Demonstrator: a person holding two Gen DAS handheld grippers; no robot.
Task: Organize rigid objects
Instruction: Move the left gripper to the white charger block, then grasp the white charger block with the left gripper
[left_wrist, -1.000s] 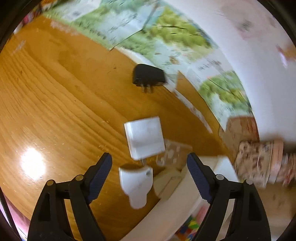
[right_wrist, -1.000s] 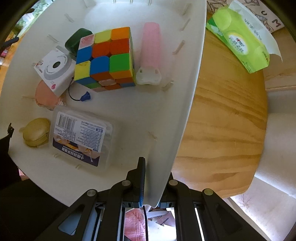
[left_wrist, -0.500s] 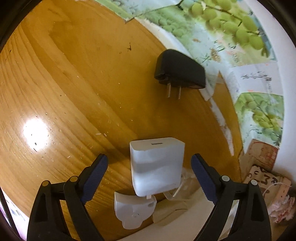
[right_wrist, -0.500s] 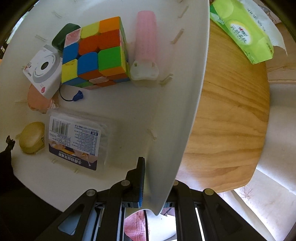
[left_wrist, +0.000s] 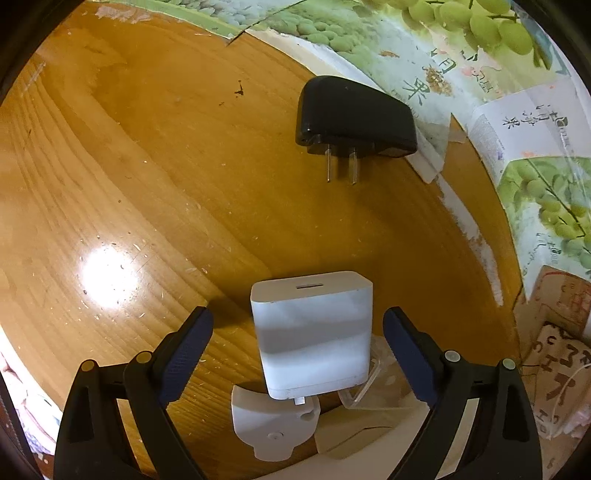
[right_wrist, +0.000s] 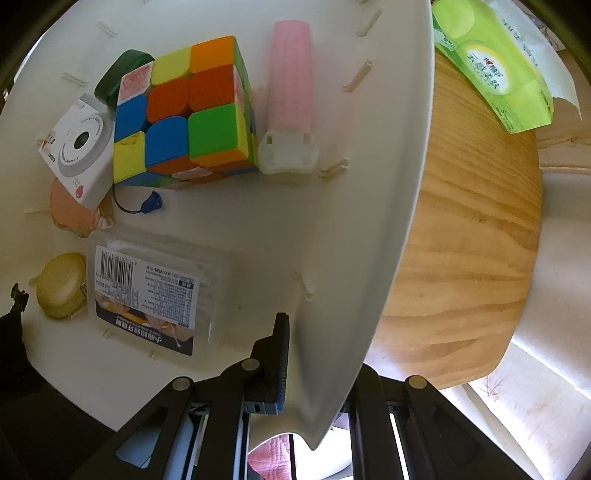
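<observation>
Since the earlier frame, the left gripper has dropped toward the wooden table, and the white charger, formerly ahead of the tips, now sits between its fingers. Its jaws opened a little wider during the descent and now stand spread, with a clear gap on each side of the charger and neither pad touching. The black plug adapter lies well ahead of the tips, prongs pointing back toward them.

The right gripper is pressed together on the wall of the white tray, one finger inside and one outside. The puzzle cube and the other sorted items lie ahead of those tips.

Procedure, as judged:
1. Centre the charger between the pads.
2. Lower until the pads face its flat sides.
3. Close squarely; smooth plastic may slip or twist.
4. Hold the tray steady for the transfer.
</observation>
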